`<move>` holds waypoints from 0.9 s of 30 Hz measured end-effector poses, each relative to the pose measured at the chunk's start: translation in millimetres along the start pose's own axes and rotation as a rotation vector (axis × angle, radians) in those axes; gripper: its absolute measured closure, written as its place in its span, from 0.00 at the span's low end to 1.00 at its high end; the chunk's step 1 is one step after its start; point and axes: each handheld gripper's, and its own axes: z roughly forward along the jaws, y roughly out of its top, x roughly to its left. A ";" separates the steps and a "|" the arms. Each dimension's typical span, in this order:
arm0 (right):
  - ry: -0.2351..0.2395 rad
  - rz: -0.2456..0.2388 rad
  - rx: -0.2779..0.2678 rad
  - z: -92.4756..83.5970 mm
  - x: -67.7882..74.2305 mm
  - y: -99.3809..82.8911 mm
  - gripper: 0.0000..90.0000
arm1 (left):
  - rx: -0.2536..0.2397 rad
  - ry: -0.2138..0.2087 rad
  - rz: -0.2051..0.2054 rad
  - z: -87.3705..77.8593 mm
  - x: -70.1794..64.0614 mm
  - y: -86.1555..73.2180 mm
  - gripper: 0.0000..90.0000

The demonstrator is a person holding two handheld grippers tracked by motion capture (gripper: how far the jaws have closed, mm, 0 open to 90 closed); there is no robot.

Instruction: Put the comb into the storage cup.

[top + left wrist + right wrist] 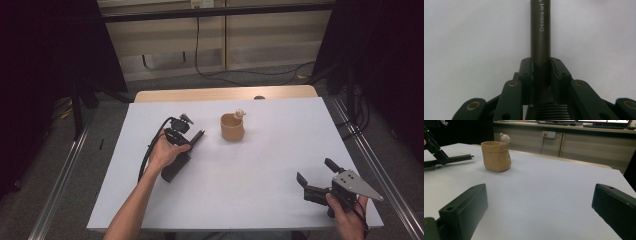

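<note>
White surface [240, 170], wood edge along the far side; dim room with cabinets and cables behind. Dark slim pen [540, 37], "Creative Art" printed in white on the barrel, metal tip, lying low over the left-centre of the surface. Left tool [541, 65] clamped on the pen's barrel; left hand [165, 150] wraps it. Tan pot [232, 126] with small bear figure on its rim stands just beyond the pen tip. Right tool [316, 176] near right corner, jaws spread wide, holding nothing, aimed toward the pot.
</note>
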 end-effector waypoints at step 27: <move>0.001 -0.001 -0.001 -0.4 0.2 0.2 0.00 | -0.301 -0.011 0.017 -45.5 6.0 -14.0 0.81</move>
